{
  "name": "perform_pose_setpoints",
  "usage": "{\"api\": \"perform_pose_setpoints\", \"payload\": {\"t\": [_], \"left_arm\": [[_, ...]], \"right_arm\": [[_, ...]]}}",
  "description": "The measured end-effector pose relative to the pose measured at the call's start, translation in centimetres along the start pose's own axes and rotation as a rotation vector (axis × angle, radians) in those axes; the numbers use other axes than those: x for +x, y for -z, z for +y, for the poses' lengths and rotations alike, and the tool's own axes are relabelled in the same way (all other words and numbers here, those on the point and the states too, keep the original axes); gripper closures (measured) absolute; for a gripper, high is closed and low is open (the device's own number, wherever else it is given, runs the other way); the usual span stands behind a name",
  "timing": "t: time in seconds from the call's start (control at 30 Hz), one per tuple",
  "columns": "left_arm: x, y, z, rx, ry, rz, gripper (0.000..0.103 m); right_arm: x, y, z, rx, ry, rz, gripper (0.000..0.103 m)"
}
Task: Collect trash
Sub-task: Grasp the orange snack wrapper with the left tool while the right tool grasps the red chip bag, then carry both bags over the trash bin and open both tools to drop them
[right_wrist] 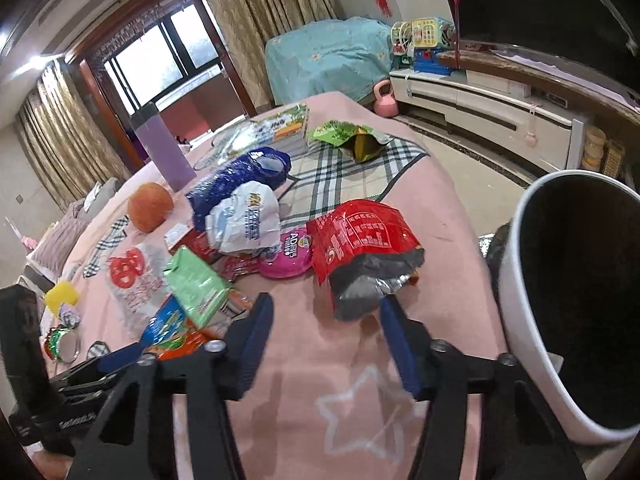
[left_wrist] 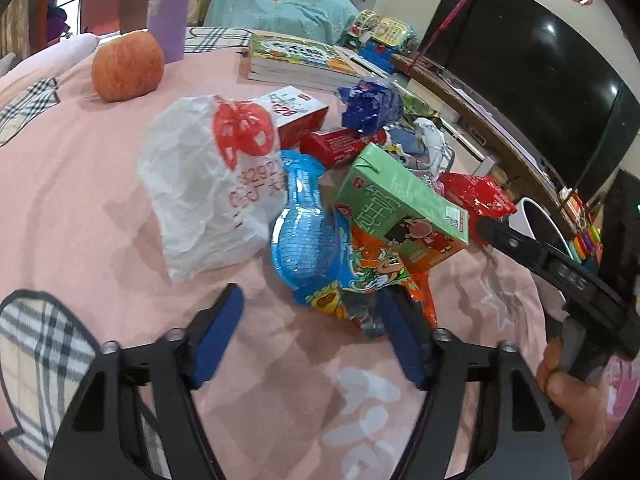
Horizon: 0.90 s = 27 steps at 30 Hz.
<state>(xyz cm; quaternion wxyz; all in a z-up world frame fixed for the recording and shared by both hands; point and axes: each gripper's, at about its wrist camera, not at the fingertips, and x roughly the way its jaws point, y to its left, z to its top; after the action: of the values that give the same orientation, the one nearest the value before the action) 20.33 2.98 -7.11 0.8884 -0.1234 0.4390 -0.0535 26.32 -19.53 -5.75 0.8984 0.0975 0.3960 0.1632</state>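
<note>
Two claws, both wide open and empty: right claw [right_wrist: 326,320] should pinch the red bag [right_wrist: 360,240] by its torn foil mouth; left claw [left_wrist: 310,316] waits.

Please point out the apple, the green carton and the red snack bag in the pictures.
apple [left_wrist: 127,67], left wrist view, on its front side.
green carton [left_wrist: 400,206], left wrist view, on its top face.
red snack bag [right_wrist: 362,236], right wrist view, on its printed red face.

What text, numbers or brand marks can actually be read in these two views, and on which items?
"28": red and white box.
"AD": pink round container.
Partly legible digits, roughly "3292": white plastic bag.
Large Chinese characters, not legible to me: green carton.
Print too blurred to read: red snack bag, blue wrapper, book cover.
</note>
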Motion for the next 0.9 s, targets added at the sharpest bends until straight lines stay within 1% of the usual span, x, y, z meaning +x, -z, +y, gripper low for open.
{"api": "perform_pose_setpoints", "payload": {"t": [0.03, 0.07, 0.1, 0.13, 0.17, 0.2, 0.3, 0.33, 0.37, 0.5, 0.7, 0.9], "left_arm": [[0.1, 0.0, -0.2, 0.008, 0.000, 0.001, 0.044], [0.2, -0.1, -0.3, 0.014, 0.000, 0.000, 0.049], [0.2, -0.1, -0.4, 0.017, 0.007, 0.000, 0.057], [0.3, -0.1, -0.4, 0.020, 0.014, 0.003, 0.062], [0.3, -0.1, -0.5, 0.020, 0.017, 0.005, 0.071], [0.3, -0.1, -0.5, 0.019, 0.021, 0.007, 0.078], [0.1, 0.1, -0.6, 0.026, 0.029, 0.003, 0.079], [-0.1, 0.2, -0.7, 0.031, 0.029, -0.002, 0.079], [-0.2, 0.3, -0.8, 0.033, 0.033, -0.005, 0.084], [-1.3, 0.7, -1.3, 0.046, 0.047, -0.023, 0.085], [-3.0, 1.0, -2.5, 0.064, 0.081, -0.048, 0.087], [-4.0, 1.4, -4.2, 0.092, 0.109, -0.061, 0.087]], "right_arm": [[0.3, -0.1, -0.1, 0.000, 0.002, 0.004, 0.057], [0.6, -0.2, -0.1, 0.000, 0.003, 0.010, 0.063], [0.8, -0.2, -0.1, 0.000, 0.003, 0.013, 0.072], [0.8, -0.2, -0.1, 0.002, 0.004, 0.011, 0.076], [0.7, -0.2, -0.1, 0.003, 0.004, 0.006, 0.084], [0.6, -0.1, -0.1, 0.001, 0.000, 0.000, 0.089], [-0.2, 0.2, 0.0, 0.000, -0.013, -0.013, 0.097], [-0.4, 0.3, 0.1, 0.000, -0.015, -0.015, 0.097], [-0.7, 0.5, 0.1, 0.000, -0.018, -0.018, 0.099], [-2.2, 1.1, 0.3, -0.004, -0.036, -0.025, 0.101], [-4.7, 1.8, 0.8, -0.020, -0.051, -0.048, 0.102], [-7.4, 2.5, 0.7, -0.016, -0.046, -0.083, 0.102]]}}
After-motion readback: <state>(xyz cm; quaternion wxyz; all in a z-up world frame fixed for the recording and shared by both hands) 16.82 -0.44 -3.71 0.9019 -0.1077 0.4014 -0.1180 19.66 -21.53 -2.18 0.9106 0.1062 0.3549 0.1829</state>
